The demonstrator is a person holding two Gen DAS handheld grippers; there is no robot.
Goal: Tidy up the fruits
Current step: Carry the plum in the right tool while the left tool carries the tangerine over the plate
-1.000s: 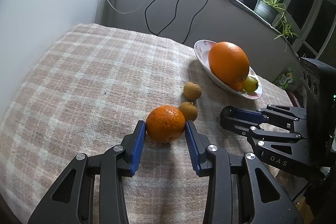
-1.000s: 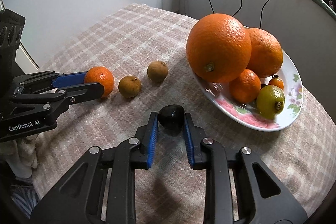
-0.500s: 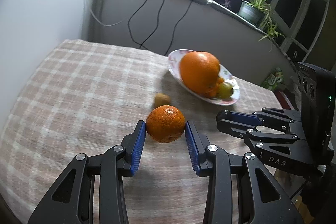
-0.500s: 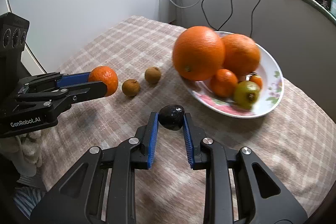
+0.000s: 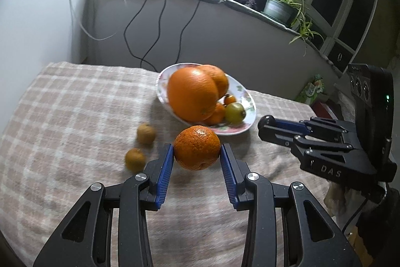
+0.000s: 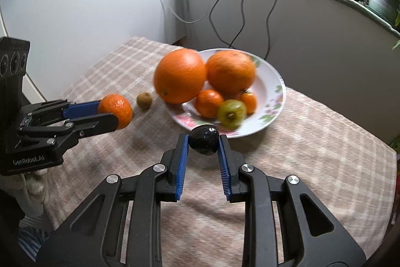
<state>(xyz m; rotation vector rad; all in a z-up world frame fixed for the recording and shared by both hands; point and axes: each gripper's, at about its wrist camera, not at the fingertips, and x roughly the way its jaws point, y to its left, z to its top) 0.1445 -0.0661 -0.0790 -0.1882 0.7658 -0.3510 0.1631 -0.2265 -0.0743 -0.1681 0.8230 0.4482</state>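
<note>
A small orange (image 5: pixel 197 147) is clamped between the blue pads of the left gripper (image 5: pixel 197 154) and is held clear of the checked cloth (image 5: pixel 62 116), just short of the near rim of the plate (image 5: pixel 250 104). A small dark fruit (image 6: pixel 204 139) is gripped in the same way by the right gripper (image 6: pixel 203 147), also just short of the plate rim (its kind cannot be told).

Completed so far, as judged from the layout: two large oranges (image 6: pixel 180 76), two smaller orange fruits (image 6: pixel 208 103) and a green fruit (image 6: pixel 231 113) are already collected in the plate.

Remaining: both held fruits are not yet deposited. Two small brown fruits (image 5: pixel 146 133) lie on the cloth to the left of the plate, apart from each other and untouched. The task is judged to be past its midpoint, with two placements and two pick-ups outstanding.

Free space in the plate is limited to the near and right portions.
</note>
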